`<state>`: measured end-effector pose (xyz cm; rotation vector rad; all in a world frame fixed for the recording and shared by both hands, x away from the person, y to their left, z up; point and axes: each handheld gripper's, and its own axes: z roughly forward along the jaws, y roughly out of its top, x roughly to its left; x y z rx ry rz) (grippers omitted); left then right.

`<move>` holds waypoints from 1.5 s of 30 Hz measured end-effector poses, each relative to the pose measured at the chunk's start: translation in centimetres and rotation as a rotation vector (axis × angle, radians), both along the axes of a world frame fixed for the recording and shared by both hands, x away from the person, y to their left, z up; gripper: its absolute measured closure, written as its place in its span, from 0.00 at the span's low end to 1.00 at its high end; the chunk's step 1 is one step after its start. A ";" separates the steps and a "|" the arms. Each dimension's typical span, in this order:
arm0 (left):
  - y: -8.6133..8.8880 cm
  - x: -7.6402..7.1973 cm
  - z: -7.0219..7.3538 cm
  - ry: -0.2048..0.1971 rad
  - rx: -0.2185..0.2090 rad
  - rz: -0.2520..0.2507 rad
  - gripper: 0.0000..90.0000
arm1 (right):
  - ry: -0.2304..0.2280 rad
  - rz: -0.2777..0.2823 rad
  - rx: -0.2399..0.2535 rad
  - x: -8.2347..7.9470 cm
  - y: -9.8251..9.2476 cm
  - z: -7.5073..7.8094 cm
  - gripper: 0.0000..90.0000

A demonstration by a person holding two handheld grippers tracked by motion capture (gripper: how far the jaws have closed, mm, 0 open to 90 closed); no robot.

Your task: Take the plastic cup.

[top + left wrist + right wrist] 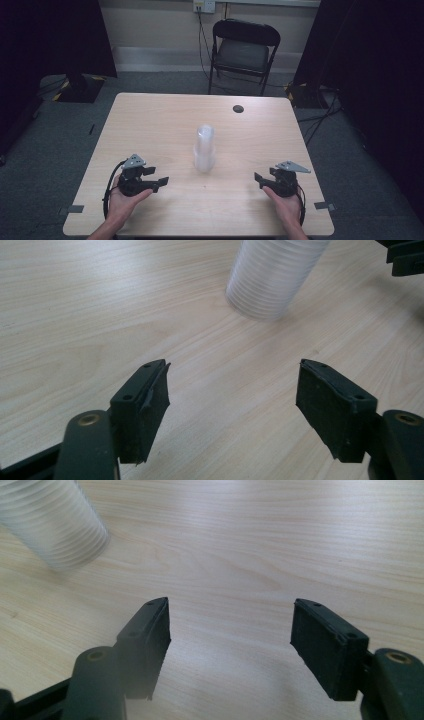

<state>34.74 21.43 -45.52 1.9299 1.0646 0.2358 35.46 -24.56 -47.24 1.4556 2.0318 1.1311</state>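
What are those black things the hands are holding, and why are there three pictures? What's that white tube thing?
A person sits at a wooden table and holds a grabbing tool in each hand. The left claw and the right claw each have two black jaws that can pinch. Both stand open and hold nothing. One picture comes from a camera high above the table. The other two come from little cameras riding on the tools, so you look along the jaws. The white thing in the middle is a stack of clear plastic cups, standing between the two claws and touched by neither. Behind the table stands a black folding chair.

Black tongs (161, 182) bear grey three-cornered plates and trailing cables.
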 end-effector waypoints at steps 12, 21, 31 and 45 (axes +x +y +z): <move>-1.0 0.0 1.4 -0.046 -0.022 -0.030 0.34 | 0.020 0.057 0.038 -0.1 0.5 -0.1 0.38; -2.0 0.1 3.4 -0.102 -0.061 -0.056 0.33 | 0.017 0.060 0.039 -0.3 0.6 0.2 0.39; -4.5 1.3 6.5 -0.182 -0.044 -0.115 0.35 | 0.003 0.068 0.034 -0.7 0.8 0.6 0.39; -8.5 4.4 7.9 -0.218 -0.057 -0.139 0.32 | -0.003 0.073 0.049 -1.1 0.7 1.0 0.39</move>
